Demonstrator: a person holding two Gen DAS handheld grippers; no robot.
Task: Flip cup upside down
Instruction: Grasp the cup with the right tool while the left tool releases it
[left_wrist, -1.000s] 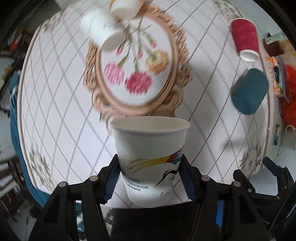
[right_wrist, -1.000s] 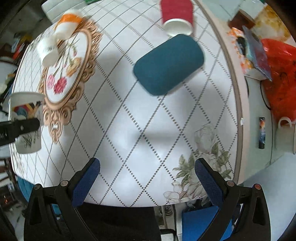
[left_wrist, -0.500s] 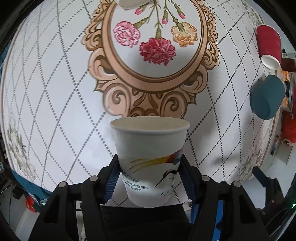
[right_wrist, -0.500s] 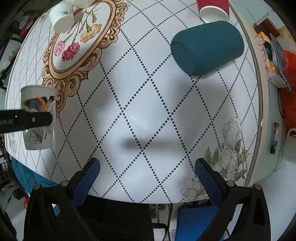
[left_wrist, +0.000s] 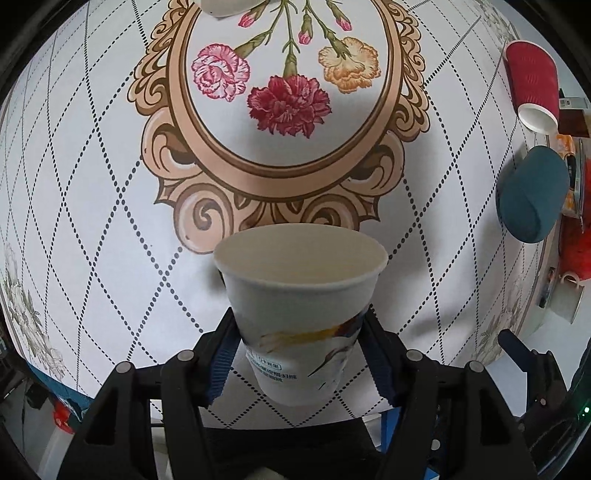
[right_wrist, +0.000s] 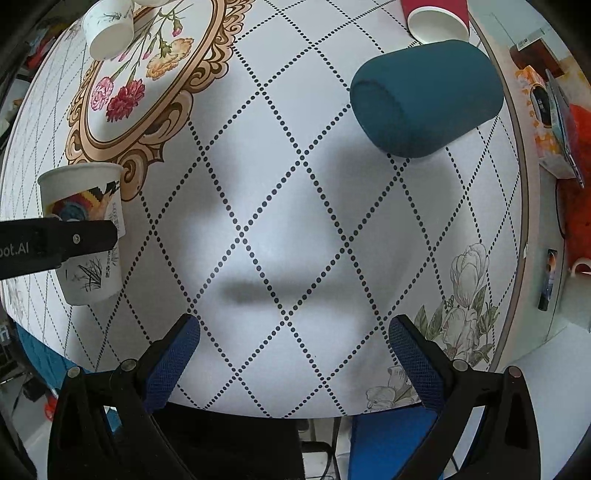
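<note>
Round table (right_wrist: 295, 184), dotted diamond print. Left gripper (left_wrist: 299, 354) clamped on white paper cup (left_wrist: 301, 306), rim up, above near edge; finger reads "pot.AI", cup print unreadable. Right gripper (right_wrist: 293, 347) spread wide, holding nothing.

Round white bench (right_wrist: 295, 206) with dotted diamond grid, gold-framed carnation medallion (left_wrist: 291, 92) and grey flowers (right_wrist: 461, 306) at its edge.

White paper cup (left_wrist: 301, 295) with colourful bird print; red cup (left_wrist: 532, 90); teal cup (right_wrist: 428, 98); dotted-diamond white tablecloth (right_wrist: 295, 229).
</note>
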